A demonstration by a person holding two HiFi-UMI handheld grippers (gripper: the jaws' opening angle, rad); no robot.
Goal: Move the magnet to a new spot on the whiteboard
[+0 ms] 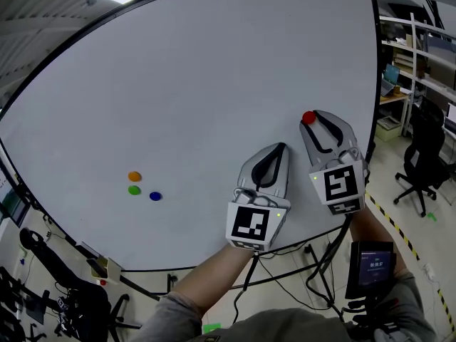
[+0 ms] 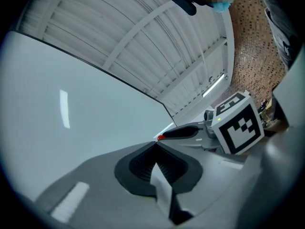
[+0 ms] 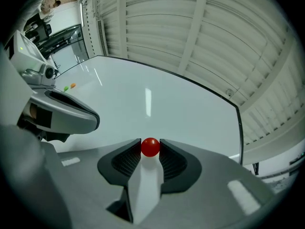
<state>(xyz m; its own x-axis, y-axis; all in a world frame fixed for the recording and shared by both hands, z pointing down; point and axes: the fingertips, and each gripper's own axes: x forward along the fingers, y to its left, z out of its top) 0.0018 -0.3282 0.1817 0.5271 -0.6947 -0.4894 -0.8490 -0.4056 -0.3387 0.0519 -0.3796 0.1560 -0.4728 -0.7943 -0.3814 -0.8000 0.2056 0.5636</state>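
**Right tool** [image 1: 314,115]: clenched on the red magnet [image 3: 150,147], which is pinched between the two ribbed pads at the very tips. The tips point at the whiteboard [image 1: 185,77], on its right side at about mid-height, just inside the black right edge. Whether the magnet touches the board surface cannot be told.

**Left tool** [image 1: 281,147]: jaws pressed together with nothing between them. Its tips lie over the whiteboard's right part, to the left of the red magnet and lower on the board.

**Whiteboard**: large, white and black-framed. Three small round magnets are grouped at its lower left, well apart from both tools.
- Orange magnet [image 1: 135,177]: uppermost of the group.
- Green magnet [image 1: 134,189]: directly below the orange one, just beside it.
- Blue magnet [image 1: 155,196]: to the right of the green one, slightly lower.

**Beyond the whiteboard's right edge**:
- Black office chair [image 1: 420,159]: on the floor, level with the board's lower half.
- Metal shelving [image 1: 420,55]: above the chair, level with the board's upper half.
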